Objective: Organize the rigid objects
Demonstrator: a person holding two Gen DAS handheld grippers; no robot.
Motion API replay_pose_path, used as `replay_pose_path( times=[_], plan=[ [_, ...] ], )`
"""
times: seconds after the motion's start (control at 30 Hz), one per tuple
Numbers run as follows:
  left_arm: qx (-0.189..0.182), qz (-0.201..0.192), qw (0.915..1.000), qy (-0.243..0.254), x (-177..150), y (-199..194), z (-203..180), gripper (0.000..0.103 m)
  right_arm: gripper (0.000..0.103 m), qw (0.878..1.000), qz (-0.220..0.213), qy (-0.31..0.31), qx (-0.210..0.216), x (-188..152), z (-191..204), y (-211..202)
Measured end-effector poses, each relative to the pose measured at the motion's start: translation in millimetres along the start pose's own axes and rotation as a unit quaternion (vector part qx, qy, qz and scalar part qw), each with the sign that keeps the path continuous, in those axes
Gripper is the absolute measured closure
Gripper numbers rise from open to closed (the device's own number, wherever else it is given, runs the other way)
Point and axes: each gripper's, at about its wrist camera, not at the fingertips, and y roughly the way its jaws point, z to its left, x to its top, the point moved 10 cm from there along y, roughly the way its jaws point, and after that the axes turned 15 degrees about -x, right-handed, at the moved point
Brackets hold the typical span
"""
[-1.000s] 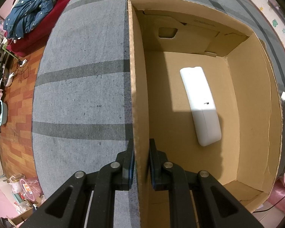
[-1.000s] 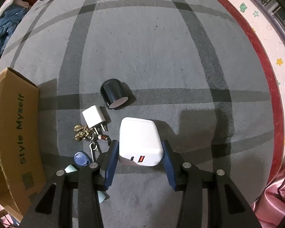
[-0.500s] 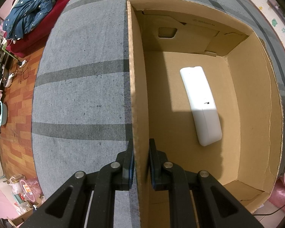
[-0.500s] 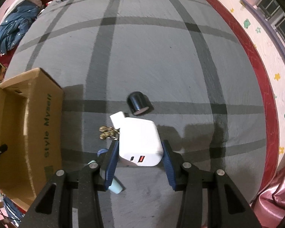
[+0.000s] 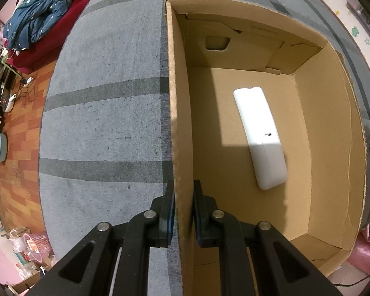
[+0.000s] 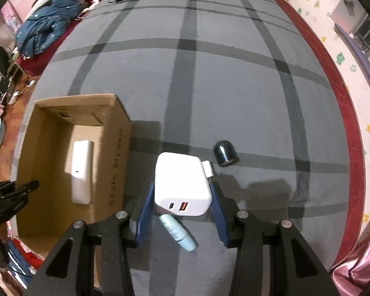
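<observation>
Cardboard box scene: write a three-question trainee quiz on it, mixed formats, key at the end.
1. True or false: the left gripper is clamped on a wall of the cardboard box.
2. What does the right gripper hold? A) the dark cylinder B) the white charger block C) the pale blue tube
3. Fill in: the only item lying inside the box is a long white ____.

Key: 1 true; 2 B; 3 remote control, seemingly face down.
</observation>
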Motion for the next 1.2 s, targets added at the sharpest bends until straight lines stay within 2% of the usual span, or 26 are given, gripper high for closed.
replay_pose_path(
  times=[0.63,1.2],
  plan=[
    [-0.009,-0.003,1.0,-0.002,-2,-1,4,0.089,0.055,0.997,-0.038,-0.052,0.051,28,94,-43],
    [-0.019,-0.004,0.9997,-0.012,-2,-2,9,0.089,0.055,0.993,-0.019,-0.1,0.054,36,164,-11]
  ],
)
